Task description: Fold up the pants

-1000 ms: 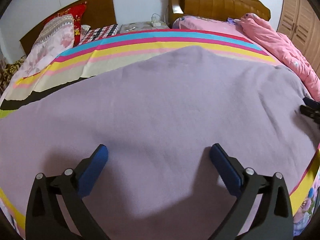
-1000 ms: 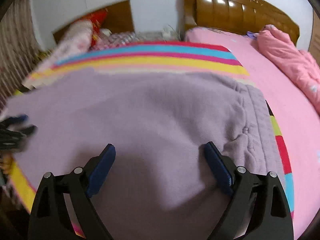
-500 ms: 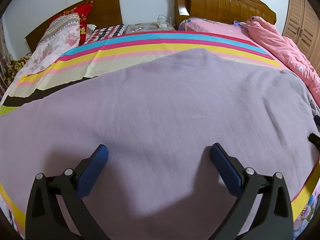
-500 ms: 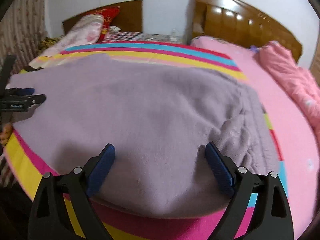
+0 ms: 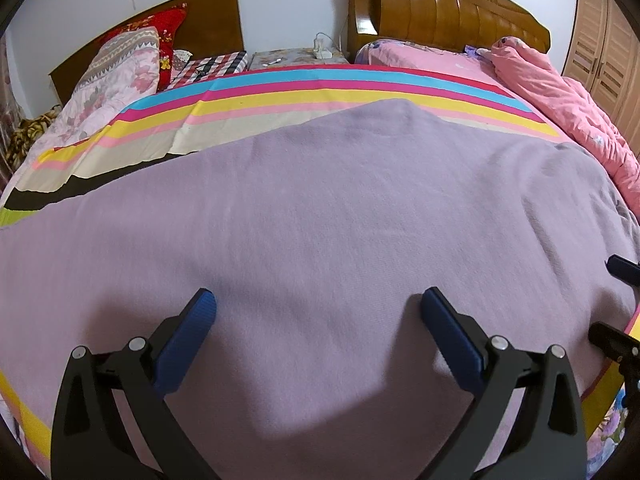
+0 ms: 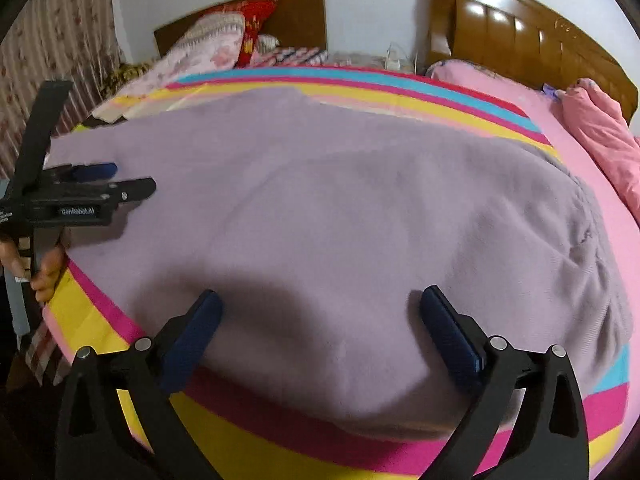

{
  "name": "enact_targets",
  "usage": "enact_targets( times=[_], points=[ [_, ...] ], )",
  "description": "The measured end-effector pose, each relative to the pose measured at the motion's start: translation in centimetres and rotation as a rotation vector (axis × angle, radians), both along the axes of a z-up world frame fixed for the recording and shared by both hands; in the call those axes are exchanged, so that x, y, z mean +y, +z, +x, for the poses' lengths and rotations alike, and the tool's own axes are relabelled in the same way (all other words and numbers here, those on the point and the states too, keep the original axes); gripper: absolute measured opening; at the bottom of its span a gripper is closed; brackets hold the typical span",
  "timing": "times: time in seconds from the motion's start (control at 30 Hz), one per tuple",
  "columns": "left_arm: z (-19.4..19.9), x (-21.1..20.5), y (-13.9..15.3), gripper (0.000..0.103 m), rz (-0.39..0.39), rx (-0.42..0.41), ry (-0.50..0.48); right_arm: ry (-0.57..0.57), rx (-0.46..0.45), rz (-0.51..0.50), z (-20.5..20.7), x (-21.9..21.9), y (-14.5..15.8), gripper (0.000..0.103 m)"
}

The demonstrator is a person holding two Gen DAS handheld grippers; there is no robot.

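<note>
At the far left, a hand [image 6: 44, 276] holds the left hand-held gripper [image 5: 316, 312] by its handle. Its blue pads [image 5: 188, 340] stand wide apart over the cloth, and nothing is between them. It is not pinching anything.

In the middle lie the purple pants [image 5: 320, 208]. They are spread flat on the striped bed sheet [image 5: 304, 96] on the bed, and they fill most of the view. A pointed corner of the cloth reaches toward the far stripes. It looks like one fold may be done, but that is only a guess from the flat, wide shape.

To the right, the right hand-held gripper [image 6: 316, 312] hangs over the near edge of the pants. Its jaws are opening, and nothing is held between them. Past it, the waistband [image 6: 592, 248] sits bunched at the right end, near the pink blanket [image 6: 600, 128].

More folding seems to be left, since the pants are still big and not a neat small pile.
</note>
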State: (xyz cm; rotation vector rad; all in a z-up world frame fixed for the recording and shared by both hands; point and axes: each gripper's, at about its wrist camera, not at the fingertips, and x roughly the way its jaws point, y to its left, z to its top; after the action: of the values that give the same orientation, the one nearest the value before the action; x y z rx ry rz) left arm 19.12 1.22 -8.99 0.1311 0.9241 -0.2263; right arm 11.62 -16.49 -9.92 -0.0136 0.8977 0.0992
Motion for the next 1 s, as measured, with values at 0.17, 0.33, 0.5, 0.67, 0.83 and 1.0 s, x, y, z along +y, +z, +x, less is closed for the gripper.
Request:
enact_targets(
  times=[0.17,0.33,0.5,0.67,0.83,1.0],
  points=[
    [-0.7,2.9,1.1,0.101,-0.216,-0.023,-0.023,-0.101,-0.037,-0.068,0.2,1.4,2.6,0.097],
    [-2.7,12.7,3.2,0.101,-0.539,-0.098,0.090,0.046,-0.120,-0.017,1.8,6.8,4.4,0.097],
    [-6.1,25.6,4.0,0.101,-0.521,-0.195,0.416,0.398,-0.148,-0.025,4.8,19.1,4.5,0.097],
    [-10.7,37.0,2.0,0.101,-0.480,-0.115,0.779,0.776,-0.198,-0.059,5.5,32.5,4.8,0.094],
    [-14.5,42.1,0.5,0.101,-0.418,-0.022,0.979,1.041,-0.180,-0.118,6.4,43.6,4.0,0.074],
    [-15.8,43.4,0.4,0.101,-0.532,-0.027,0.974,1.119,-0.132,-0.200,7.9,48.5,2.6,0.065]
  ],
)
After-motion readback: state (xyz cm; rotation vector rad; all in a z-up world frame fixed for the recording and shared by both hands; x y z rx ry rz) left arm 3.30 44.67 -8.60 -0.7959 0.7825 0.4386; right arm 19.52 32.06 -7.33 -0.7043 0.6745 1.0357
